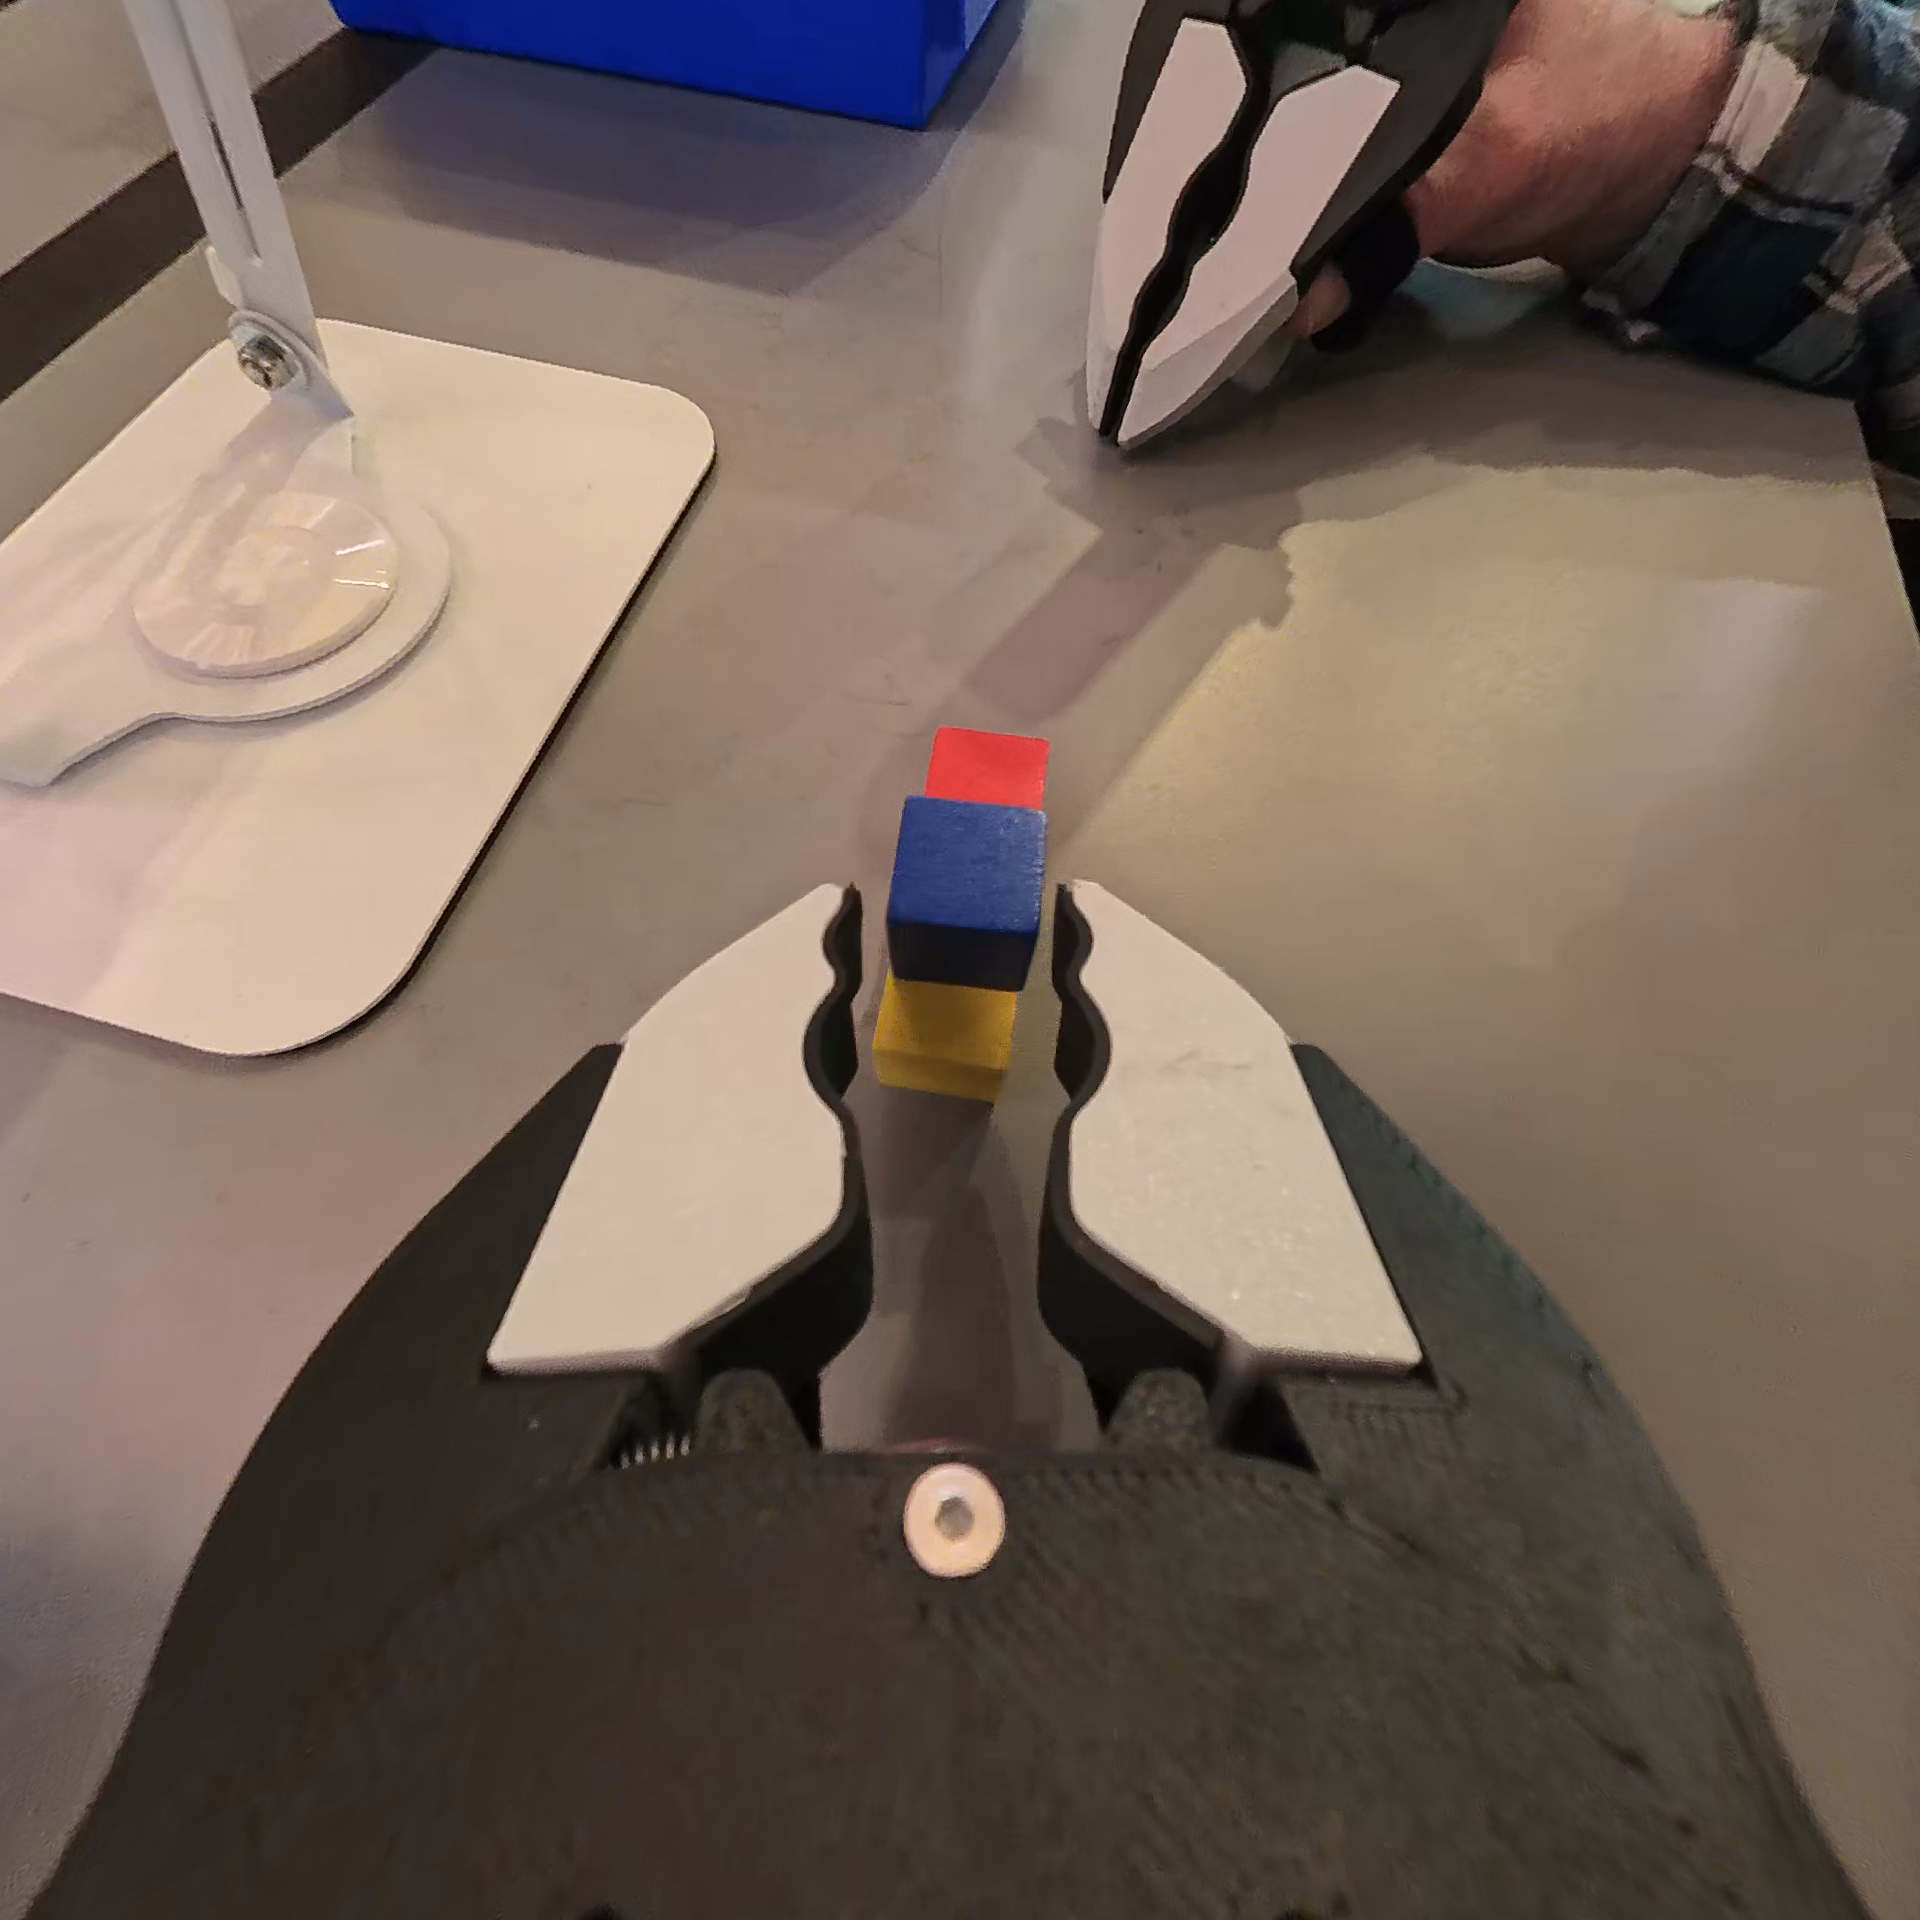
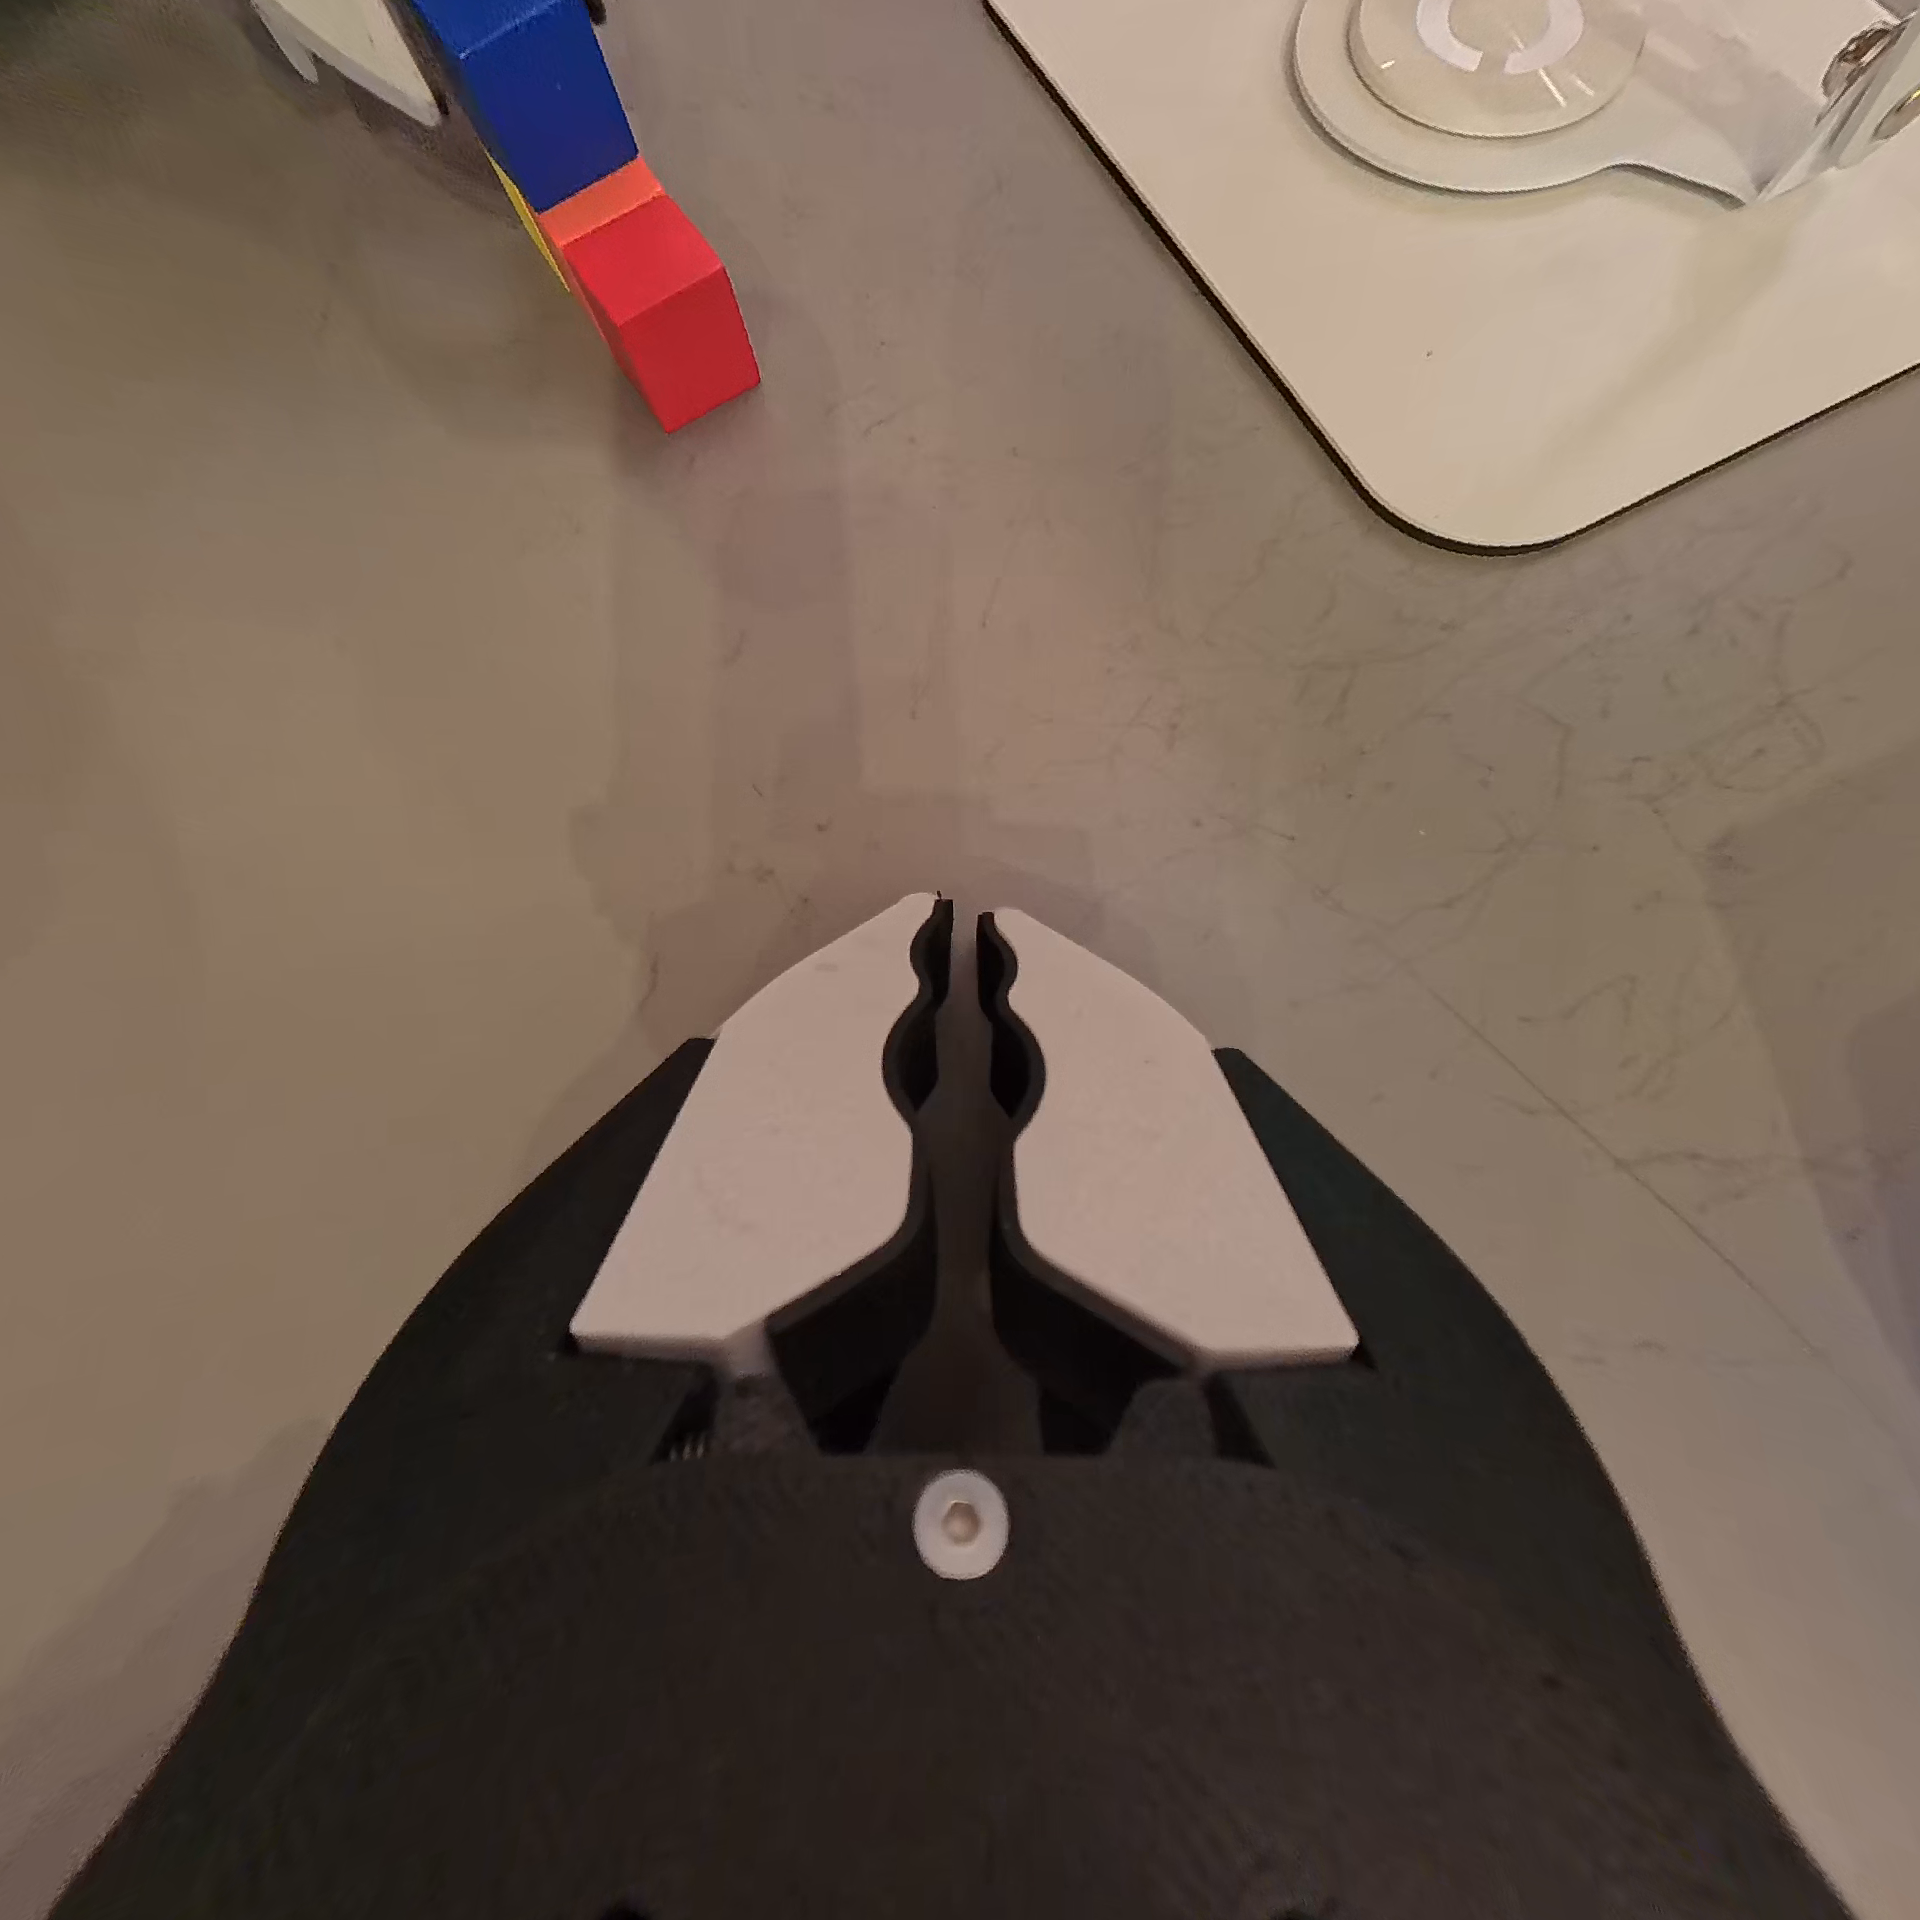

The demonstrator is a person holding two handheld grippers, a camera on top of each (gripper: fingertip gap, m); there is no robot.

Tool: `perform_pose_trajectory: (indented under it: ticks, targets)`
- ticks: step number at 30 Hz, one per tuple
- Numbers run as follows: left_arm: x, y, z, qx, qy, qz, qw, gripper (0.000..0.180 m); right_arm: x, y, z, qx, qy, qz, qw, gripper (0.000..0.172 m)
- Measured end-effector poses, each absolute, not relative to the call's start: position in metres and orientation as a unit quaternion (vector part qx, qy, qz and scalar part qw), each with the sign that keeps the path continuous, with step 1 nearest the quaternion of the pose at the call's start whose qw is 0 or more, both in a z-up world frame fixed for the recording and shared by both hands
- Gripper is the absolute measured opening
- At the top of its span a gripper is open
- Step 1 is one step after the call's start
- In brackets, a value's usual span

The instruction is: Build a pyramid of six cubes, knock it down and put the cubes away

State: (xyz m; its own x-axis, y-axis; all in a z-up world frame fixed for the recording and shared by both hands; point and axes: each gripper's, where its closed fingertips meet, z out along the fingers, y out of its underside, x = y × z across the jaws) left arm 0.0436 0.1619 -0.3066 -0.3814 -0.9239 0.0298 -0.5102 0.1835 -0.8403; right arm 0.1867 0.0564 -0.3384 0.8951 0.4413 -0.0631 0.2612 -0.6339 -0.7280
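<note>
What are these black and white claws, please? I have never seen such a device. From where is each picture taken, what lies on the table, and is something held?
They are two hand-held grippers, each with two fingers; a person squeezes them, and no robot arm is involved. Each gripper carries a camera looking along its own fingers, so one picture comes from the left gripper and the other from the right gripper.

On the grey table three small cubes are visible: a blue cube resting on a yellow cube, with a red cube behind them. There is also a white stand base and a blue box.

The left gripper's fingers stand open on either side of the blue cube, not pressing it. The right gripper is nearly closed on nothing, held by a person's hand.
</note>
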Motion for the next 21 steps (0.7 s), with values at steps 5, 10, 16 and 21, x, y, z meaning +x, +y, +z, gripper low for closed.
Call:
perform_pose_trajectory:
  ticks: [5,10,16,21]
  targets:
    - [0.036,0.166,-0.292,-0.482,0.731,-0.399,0.271,0.043,0.187,0.056,-0.338,-0.896,-0.196,0.119,0.380,0.005]
    - [0.008,0.258,-0.220,-0.507,0.697,-0.303,0.408,0.046,0.186,0.056,-0.338,-0.896,-0.195,0.123,0.380,0.005]
    - [-0.012,0.400,-0.211,-0.594,0.665,-0.202,0.405,0.045,0.187,0.056,-0.338,-0.896,-0.194,0.119,0.381,0.003]
    - [-0.006,0.474,-0.266,-0.630,0.690,-0.127,0.333,0.046,0.189,0.057,-0.338,-0.897,-0.190,0.113,0.381,0.001]
